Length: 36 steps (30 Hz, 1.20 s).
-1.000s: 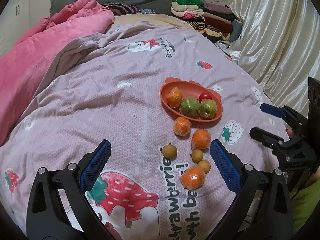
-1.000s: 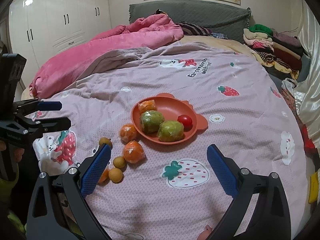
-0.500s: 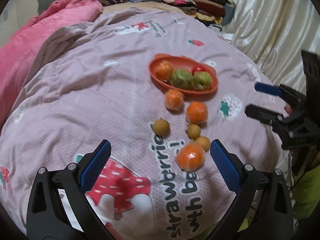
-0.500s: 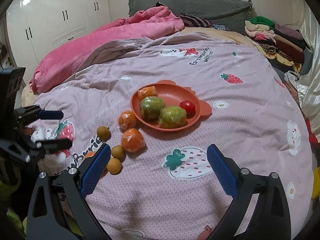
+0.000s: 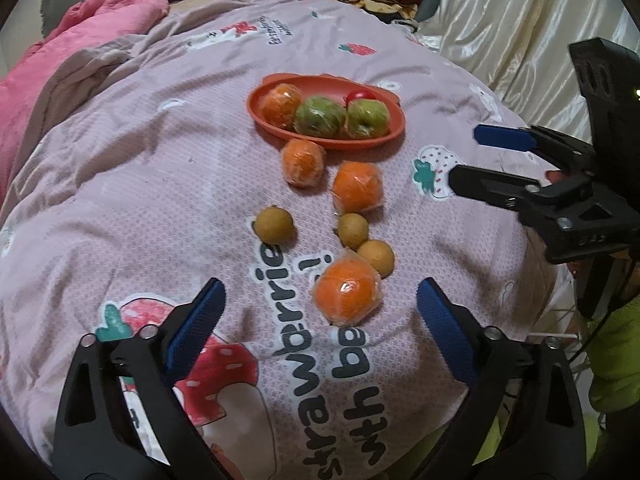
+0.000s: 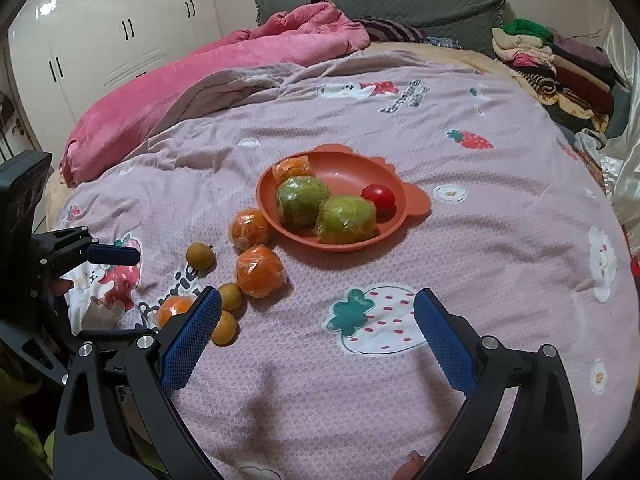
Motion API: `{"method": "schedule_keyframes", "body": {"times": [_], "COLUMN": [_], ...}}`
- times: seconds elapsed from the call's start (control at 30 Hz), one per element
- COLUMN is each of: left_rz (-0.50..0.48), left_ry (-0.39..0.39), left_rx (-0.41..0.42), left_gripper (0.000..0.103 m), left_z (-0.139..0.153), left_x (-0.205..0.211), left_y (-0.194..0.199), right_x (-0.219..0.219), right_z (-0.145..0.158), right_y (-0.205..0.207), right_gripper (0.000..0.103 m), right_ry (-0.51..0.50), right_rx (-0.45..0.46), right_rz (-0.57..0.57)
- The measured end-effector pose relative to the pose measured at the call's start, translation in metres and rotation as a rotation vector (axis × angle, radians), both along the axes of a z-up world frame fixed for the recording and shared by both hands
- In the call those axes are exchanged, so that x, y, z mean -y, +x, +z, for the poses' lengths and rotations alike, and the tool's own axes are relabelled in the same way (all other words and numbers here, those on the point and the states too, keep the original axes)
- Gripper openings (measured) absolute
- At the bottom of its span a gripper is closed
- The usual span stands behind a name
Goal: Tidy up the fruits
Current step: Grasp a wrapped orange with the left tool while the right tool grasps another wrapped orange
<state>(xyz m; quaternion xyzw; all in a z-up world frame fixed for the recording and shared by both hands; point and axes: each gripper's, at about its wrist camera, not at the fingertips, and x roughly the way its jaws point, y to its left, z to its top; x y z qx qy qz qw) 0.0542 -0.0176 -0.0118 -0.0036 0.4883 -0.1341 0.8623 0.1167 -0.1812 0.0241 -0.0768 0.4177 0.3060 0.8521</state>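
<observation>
Orange, film-wrapped nearest orange [image 5: 346,293] lies at lower centre of the left wrist view on the quilt [image 5: 120,184], just ahead of the left claw [image 5: 318,316], whose jaws stand spread and have just been closing slightly, with nothing between them. Two more wrapped oranges and three small brown fruits lie scattered between it and the orange plate [image 5: 394,130] at upper centre, which holds one orange, two green fruits and a red one. Right claw [image 6: 316,334] is spread and empty over bare quilt at lower centre of its own view. Judged handling: the orange is light and firm, but its film looks slippery and the quilt yields; pinch across the widest girth, not on loose wrap.
</observation>
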Motion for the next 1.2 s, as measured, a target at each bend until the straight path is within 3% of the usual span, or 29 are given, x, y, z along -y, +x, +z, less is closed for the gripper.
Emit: {"method": "schedule_keyframes", "body": {"times": [0.33,0.37,0.5,0.77,1.2], "left_rz": [-0.044,-0.045,-0.051,-0.048,-0.045], "left_ry": [-0.042,-0.044,-0.056,-0.068,-0.074], "left_rx": [-0.068,-0.074,-0.096,-0.106,-0.105], "left_gripper": [0.061,0.061,0.042,0.036,0.034], "left_z": [-0.019,-0.02,-0.027,-0.03,-0.032], "left_x": [0.009,0.009,0.01,0.01,0.012], "left_y": [0.01,0.011,0.015,0.017,0.022], "right_x": [-0.018,-0.02,-0.029,-0.053,-0.065], "right_z": [-0.018,-0.019,-0.026,-0.038,-0.045], "right_y": [0.016,0.017,0.021,0.032,0.038], "right_gripper": [0.095,0.09,0.077,0.044,0.036], "right_ry": [0.035,0.035,0.034,0.057,0.045], "right_rx": [-0.082,-0.087,-0.115,-0.183,-0.175], "right_rz": [0.061,0.066,0.094,0.154,0.197]}}
